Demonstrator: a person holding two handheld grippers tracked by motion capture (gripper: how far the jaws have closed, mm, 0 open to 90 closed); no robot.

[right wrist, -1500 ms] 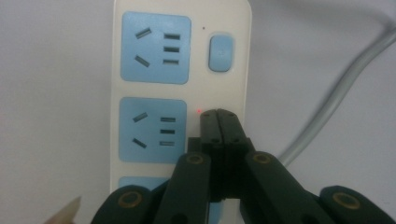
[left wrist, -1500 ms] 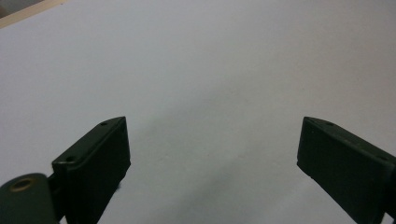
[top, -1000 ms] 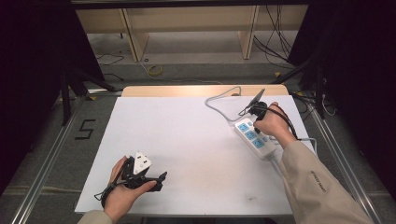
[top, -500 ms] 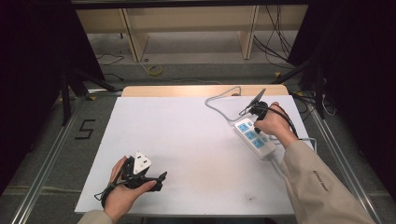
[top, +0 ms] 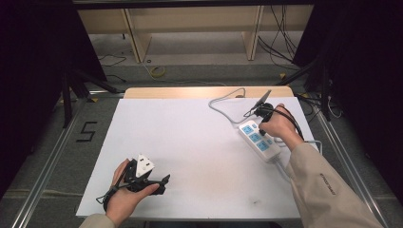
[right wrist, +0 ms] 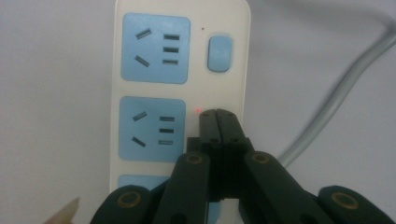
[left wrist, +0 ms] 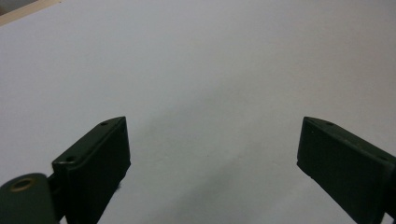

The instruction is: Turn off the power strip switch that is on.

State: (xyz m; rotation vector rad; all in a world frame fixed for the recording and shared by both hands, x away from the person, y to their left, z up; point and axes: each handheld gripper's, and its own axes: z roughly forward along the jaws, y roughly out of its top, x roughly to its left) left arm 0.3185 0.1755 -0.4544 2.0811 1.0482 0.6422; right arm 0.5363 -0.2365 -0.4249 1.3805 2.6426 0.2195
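Observation:
A white power strip with blue sockets lies at the table's right side, and its grey cable loops toward the back edge. My right gripper is over it, held by a hand in a beige sleeve. In the right gripper view its jaws are shut with nothing between them. Their tips press on the power strip beside the middle socket, where a small red light glows. A blue switch sits farther along. My left gripper rests near the front left, and stands open over the bare white table.
The white table has a wooden strip along its back edge. Behind it stand a wooden shelf frame and loose cables on the floor. Dark stands flank both sides. A "5" mark is on the floor at left.

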